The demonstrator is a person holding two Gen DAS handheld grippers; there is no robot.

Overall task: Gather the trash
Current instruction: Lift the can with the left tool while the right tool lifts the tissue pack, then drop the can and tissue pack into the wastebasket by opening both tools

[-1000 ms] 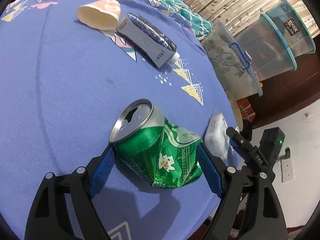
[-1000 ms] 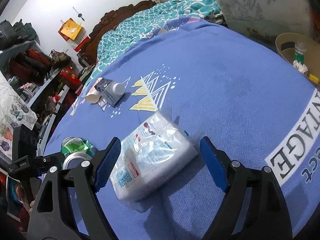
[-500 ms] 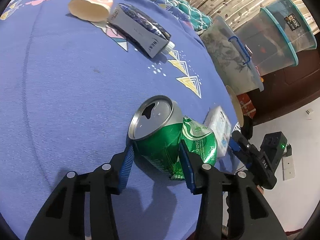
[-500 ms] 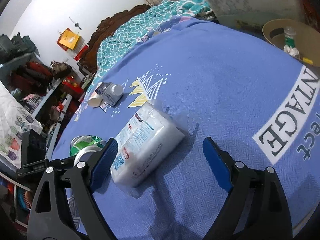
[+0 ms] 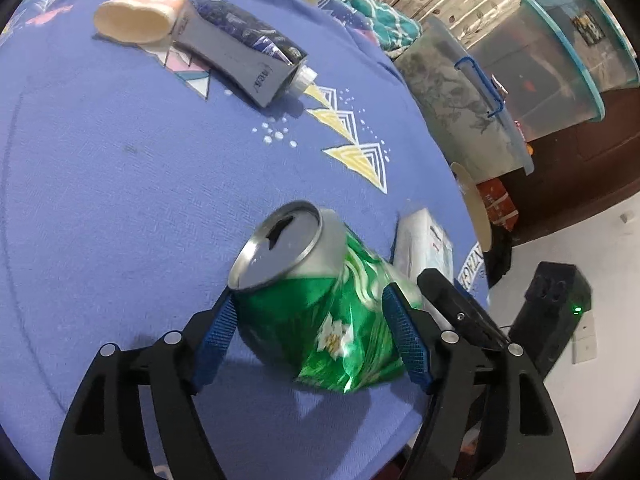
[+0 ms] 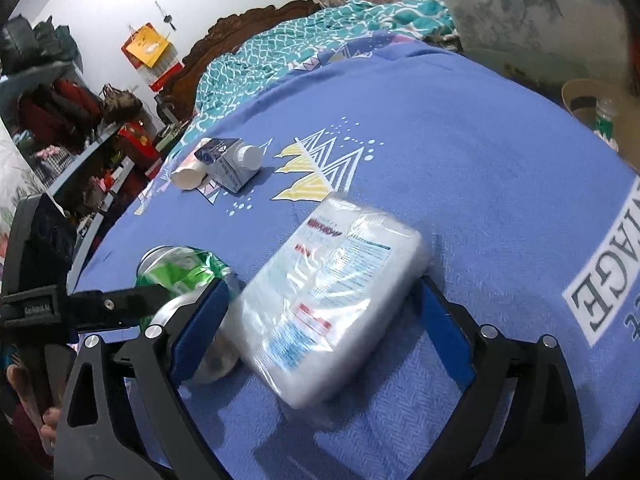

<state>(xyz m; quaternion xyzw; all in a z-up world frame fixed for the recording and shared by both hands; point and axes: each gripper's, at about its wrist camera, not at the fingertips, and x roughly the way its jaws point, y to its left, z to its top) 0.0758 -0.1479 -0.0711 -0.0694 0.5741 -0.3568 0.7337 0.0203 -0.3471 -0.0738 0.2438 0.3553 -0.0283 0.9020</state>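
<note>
Your crushed green aluminium drink can (image 5: 320, 300) lies on its side on the near edge of the blue printed cloth (image 5: 120, 168) that covers the bed, silver top facing away. It sits between the blue pads of your left claw (image 5: 316, 328). The jaws have just been opening again after a squeeze, and the left pad looks to touch the can below its rim while the right pad stands just beside the crumpled flank, so I judge this a regrip, not a firm hold. Just right of the can lies the clear-wrapped white tissue pack (image 6: 324, 312). Your right claw (image 6: 320, 324) brackets it with jaws wide; the pads stand close to the pack's sides without pressing, as far as the blurred view shows.

So the step in hand is the pick-up of two pieces at once, neither yet secured. Next, settle each claw lower around its piece, close until the pads bite, then lift. The dented can may twist out of a shallow grip, and the slick wrap may slide.

Farther off, left of the yellow triangle print, a grey-and-blue drink carton with a white cap (image 5: 244, 64) lies touching a pale paper cup (image 5: 140, 16) on its side; both remain to collect.
</note>
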